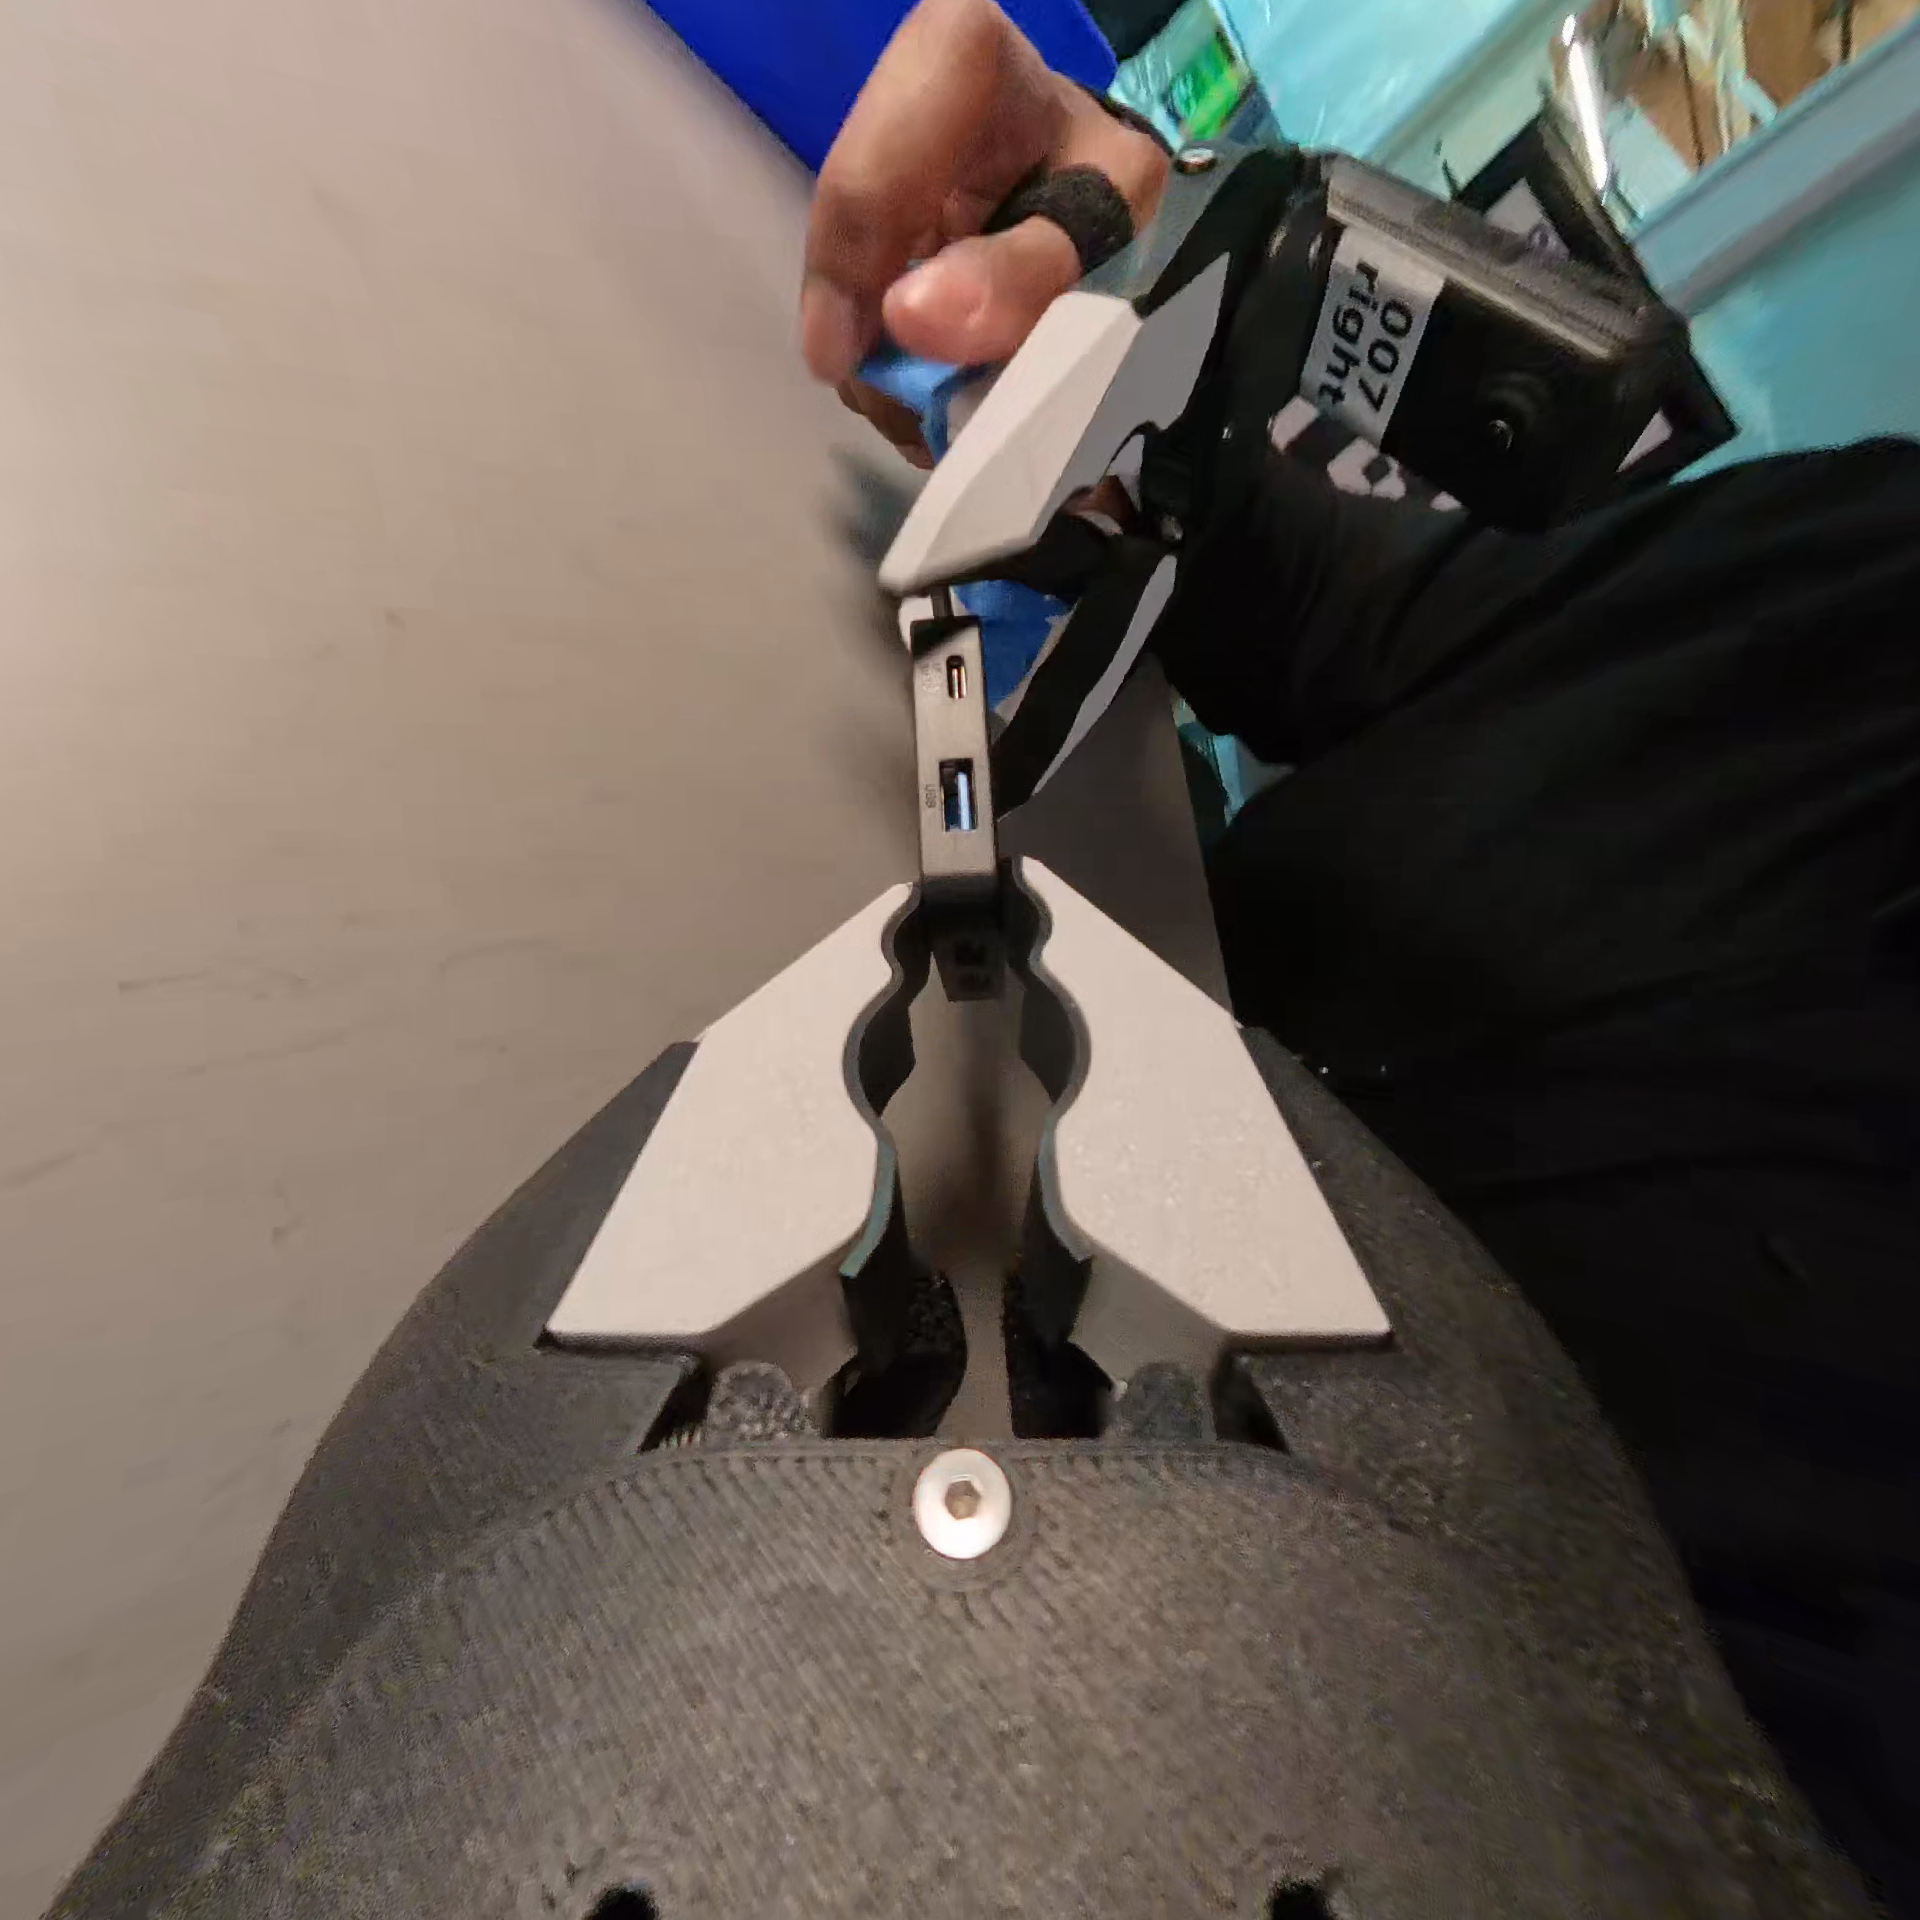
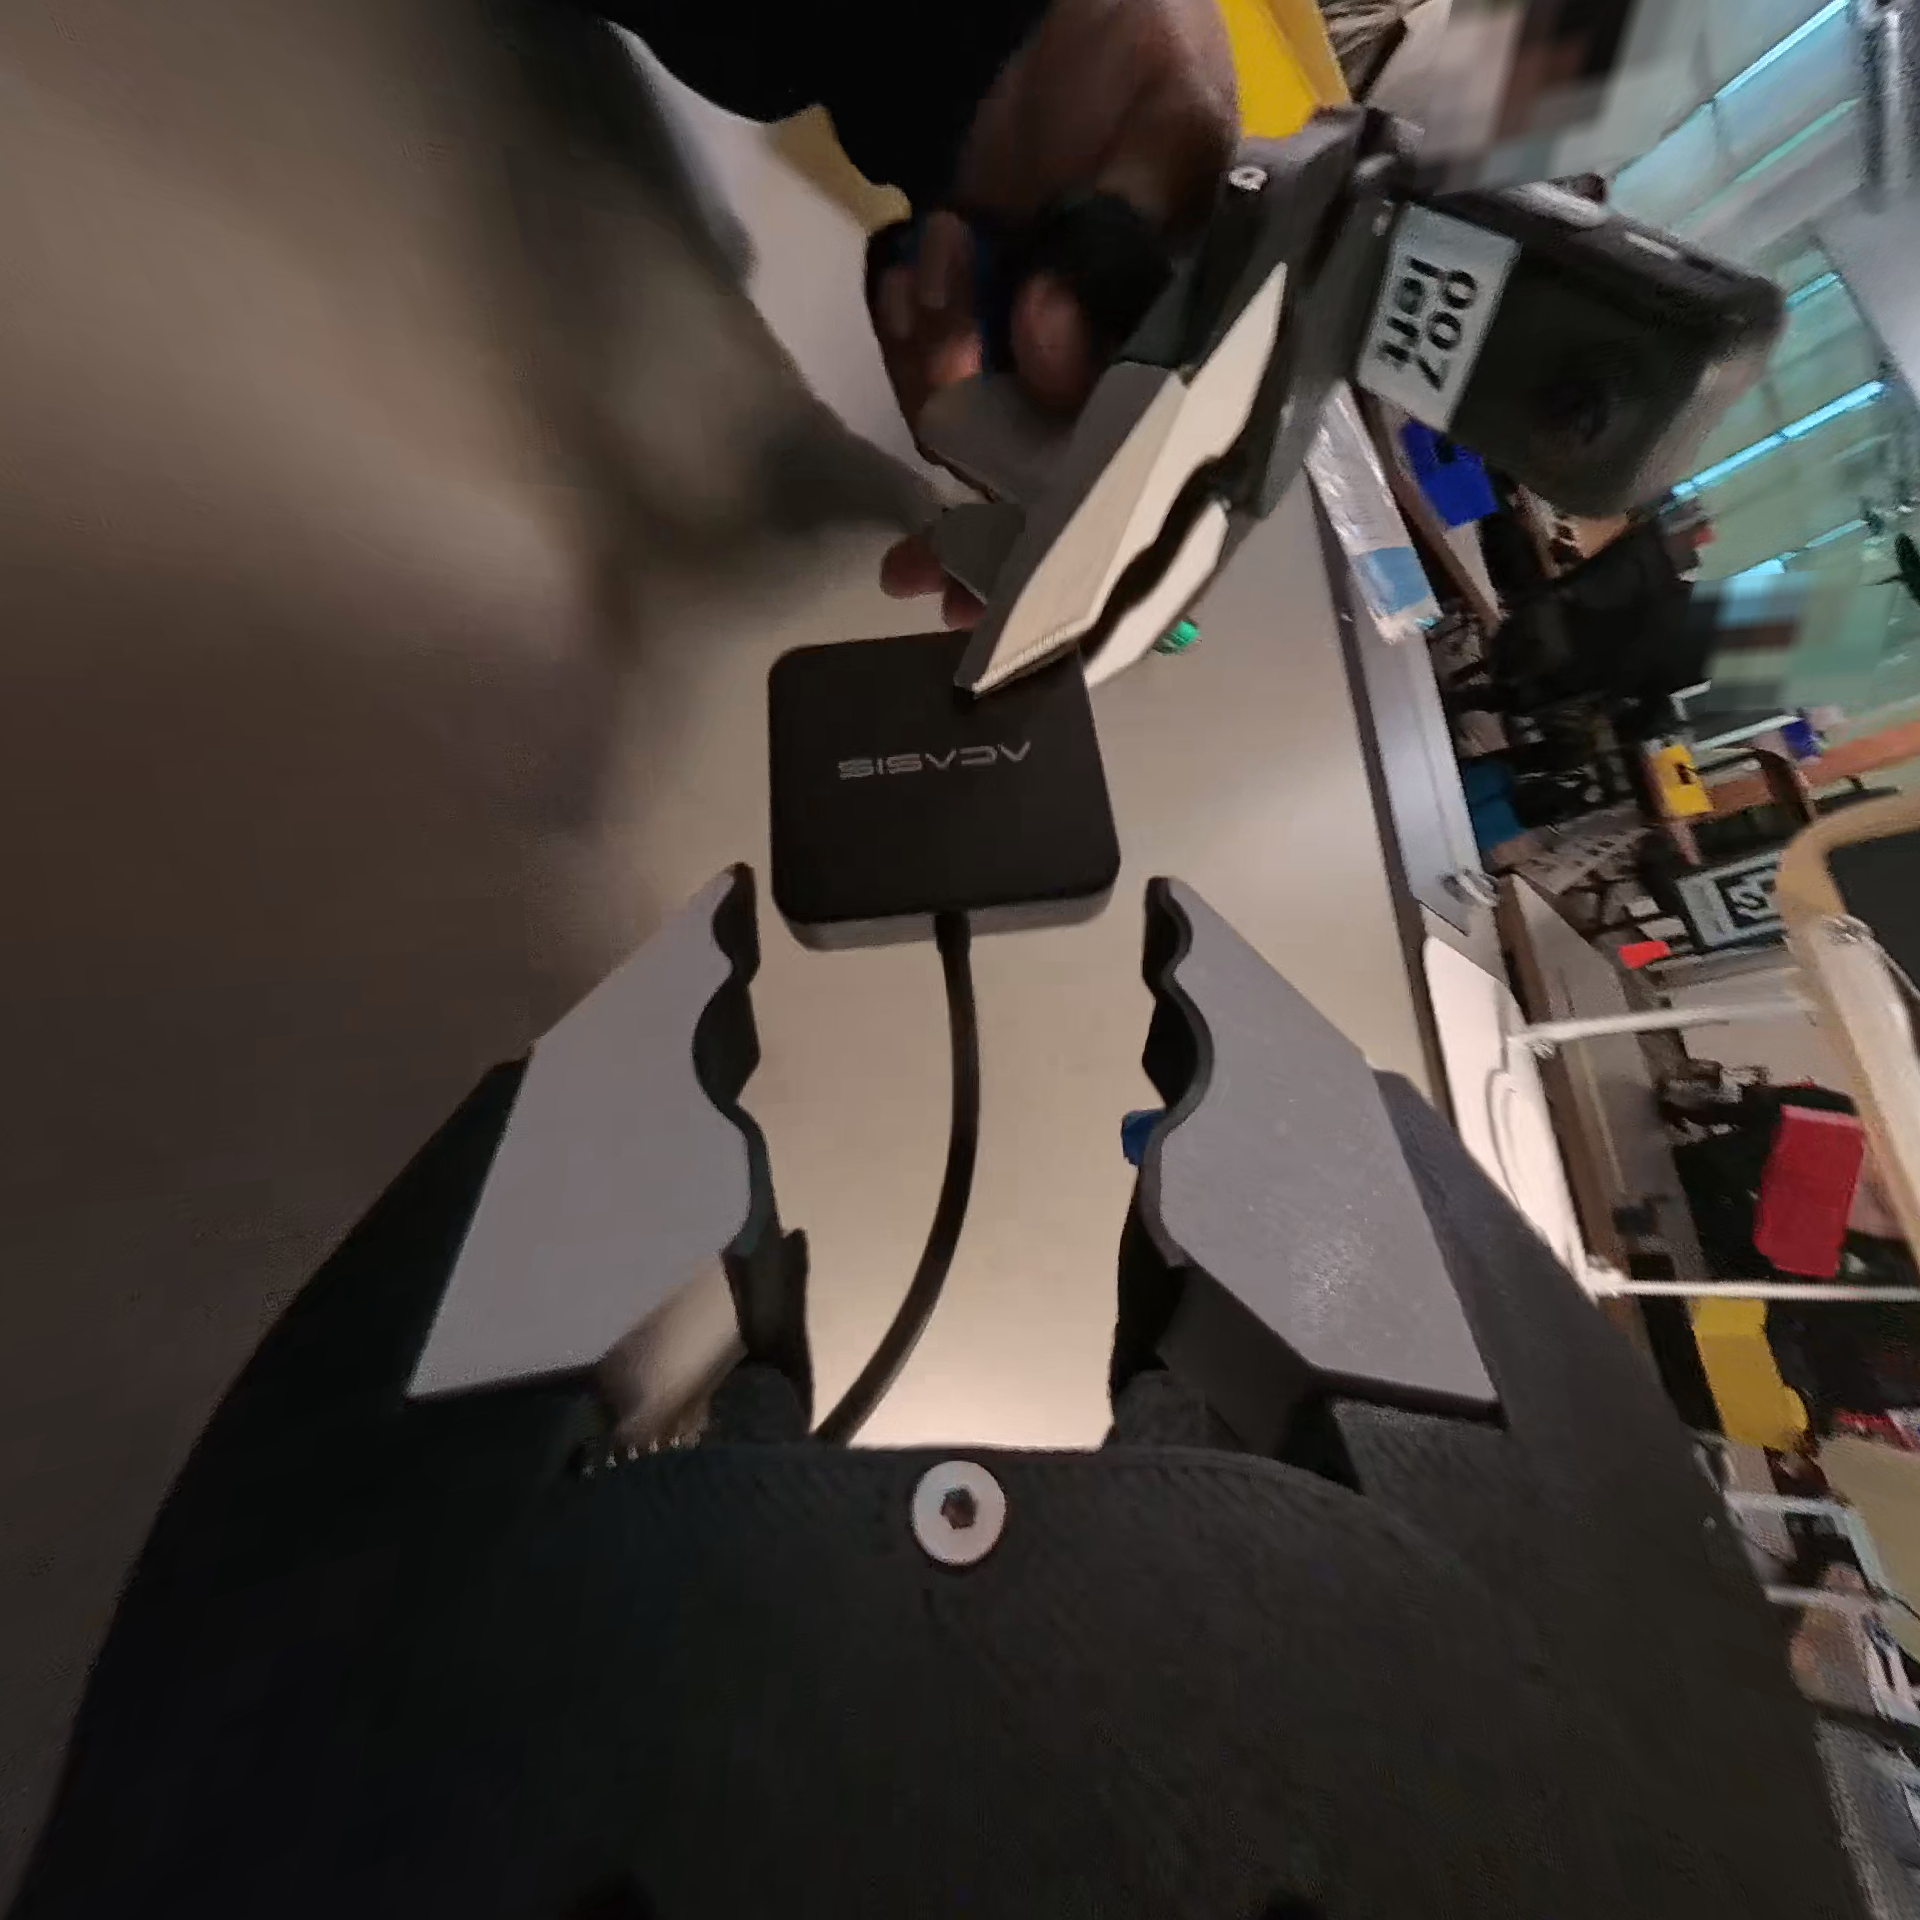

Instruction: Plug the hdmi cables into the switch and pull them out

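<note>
Between the left gripper's [image 1: 961,914] pale, scalloped fingers [image 1: 790,1122] sat the switch [image 1: 958,790] — a thin black slab seen edge-on in the left wrist view, its narrow side showing two small ports. Jaws clamped on its near corner. From the right wrist view the same switch [image 2: 940,795] read as a flat, matte square with rounded corners, held above the smooth beige table [image 2: 1226,790]; the left gripper [image 2: 1023,665] pinched its far edge.

Right gripper [image 2: 945,914] released, jaws spread wide, tips flanking the switch's near edge without touching it. A round black cable [image 2: 961,1122] left that edge and curved back between the open fingers [image 2: 613,1122], passing under the coarse, printed black body.

Right gripper [image 1: 940,577] in the left wrist view: tip at the switch's far end, contact unclear in the blur. A hand [image 1: 935,208] gripped its handle.

Room — bare table to the left; cluttered shelves [image 2: 1662,831] beyond the table's right edge.
</note>
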